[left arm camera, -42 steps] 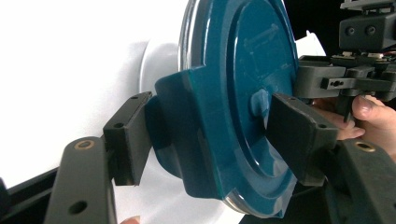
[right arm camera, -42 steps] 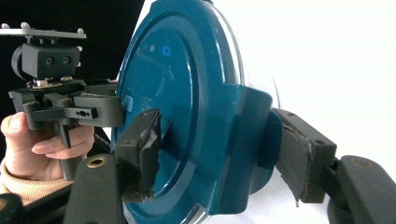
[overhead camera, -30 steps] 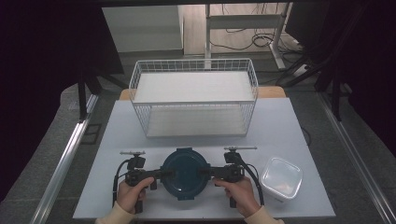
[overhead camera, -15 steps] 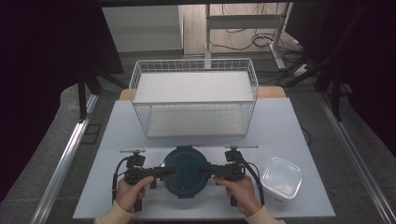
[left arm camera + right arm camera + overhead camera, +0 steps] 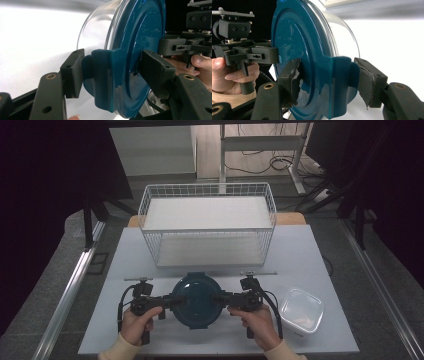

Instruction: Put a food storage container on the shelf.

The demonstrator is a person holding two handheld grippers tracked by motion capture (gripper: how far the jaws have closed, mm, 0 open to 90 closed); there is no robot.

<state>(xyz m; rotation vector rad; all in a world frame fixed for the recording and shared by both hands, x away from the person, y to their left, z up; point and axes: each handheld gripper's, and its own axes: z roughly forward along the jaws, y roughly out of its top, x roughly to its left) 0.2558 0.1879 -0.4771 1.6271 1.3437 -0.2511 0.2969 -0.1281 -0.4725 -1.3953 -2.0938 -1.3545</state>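
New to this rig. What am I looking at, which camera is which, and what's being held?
No robot here: a person holds a hand-operated two-jaw gripper in each hand. The high view looks down on a white table; the left gripper and right gripper come in from the bottom. The other two pictures come from cameras riding on each gripper, looking along its black jaws.

On the table are a white wire basket at the far side, a clear square tub with its lid on at the right, and a round clear container with a teal lid in the middle. Each gripper has its jaws around a latch tab on opposite sides of that lid.
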